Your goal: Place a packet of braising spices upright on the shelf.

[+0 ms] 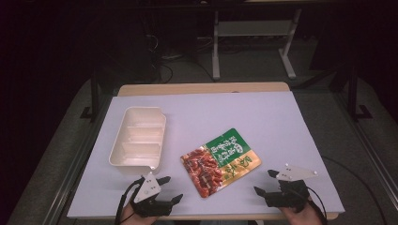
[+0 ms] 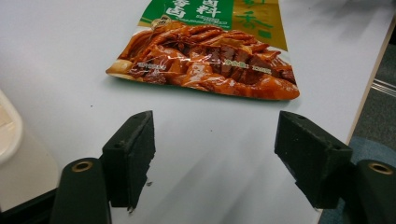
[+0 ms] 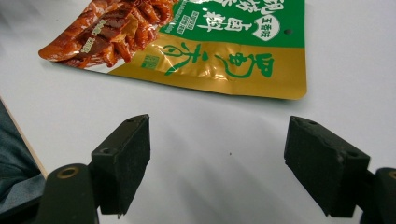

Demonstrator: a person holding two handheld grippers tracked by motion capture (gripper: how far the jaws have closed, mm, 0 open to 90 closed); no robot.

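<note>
A flat snack packet (image 1: 219, 161), green and gold with a picture of red-brown food, lies on the white table between my two grippers. My left gripper (image 1: 170, 188) rests near the front edge, left of the packet, jaws wide open and nothing between them. In the left gripper view the packet (image 2: 205, 56) lies just beyond the open gripper (image 2: 215, 154). My right gripper (image 1: 266, 183) sits at the front right, also open with nothing in it. The right gripper view shows the packet's gold edge (image 3: 210, 65) ahead of the open gripper (image 3: 217, 161).
A white plastic tray (image 1: 139, 137) with three compartments stands at the left of the table, behind my left gripper; its corner (image 2: 14, 154) is close by in the left gripper view. Bare table surface stretches behind and to the right of the packet. The table's front edge is close to both hands.
</note>
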